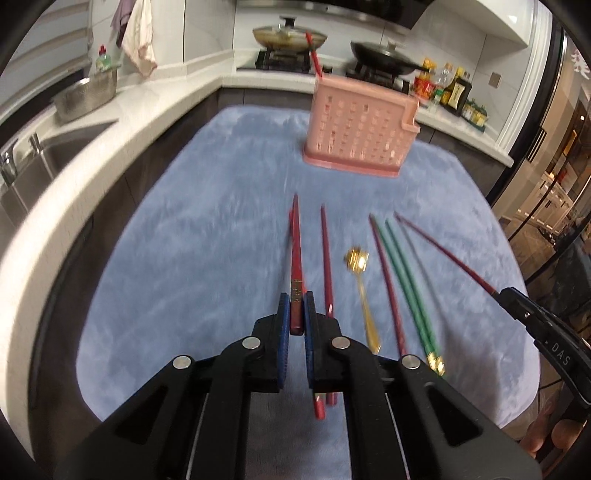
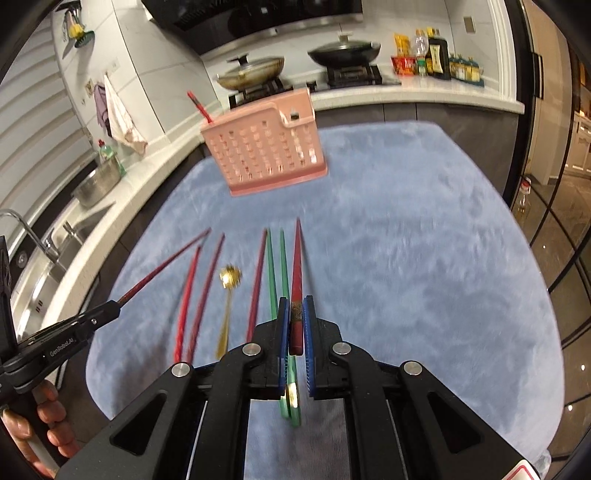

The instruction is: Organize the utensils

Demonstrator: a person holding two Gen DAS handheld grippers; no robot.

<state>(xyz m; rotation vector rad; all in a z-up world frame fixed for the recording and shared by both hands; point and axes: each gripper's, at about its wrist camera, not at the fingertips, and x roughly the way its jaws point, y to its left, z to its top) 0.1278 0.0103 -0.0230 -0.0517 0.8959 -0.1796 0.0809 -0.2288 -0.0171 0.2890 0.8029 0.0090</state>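
Note:
My left gripper [image 1: 296, 300] is shut on a dark red chopstick [image 1: 296, 251] that points forward above the blue mat [image 1: 184, 258]. My right gripper [image 2: 296, 308] is shut on another dark red chopstick [image 2: 296, 266]; it also shows in the left wrist view [image 1: 443, 254]. On the mat lie more red chopsticks [image 1: 326, 258], a maroon one [image 1: 388, 280], two green chopsticks [image 1: 406, 284] and a gold spoon [image 1: 364, 291]. A pink perforated utensil holder [image 1: 360, 129] stands farther back with one red chopstick [image 1: 314, 55] in it.
A sink [image 1: 40, 162] and a metal bowl [image 1: 86, 98] are on the left counter. A stove with two lidded pans [image 1: 288, 35] and bottles [image 1: 448, 86] line the back counter. The mat's right edge [image 2: 546, 295] drops to the floor.

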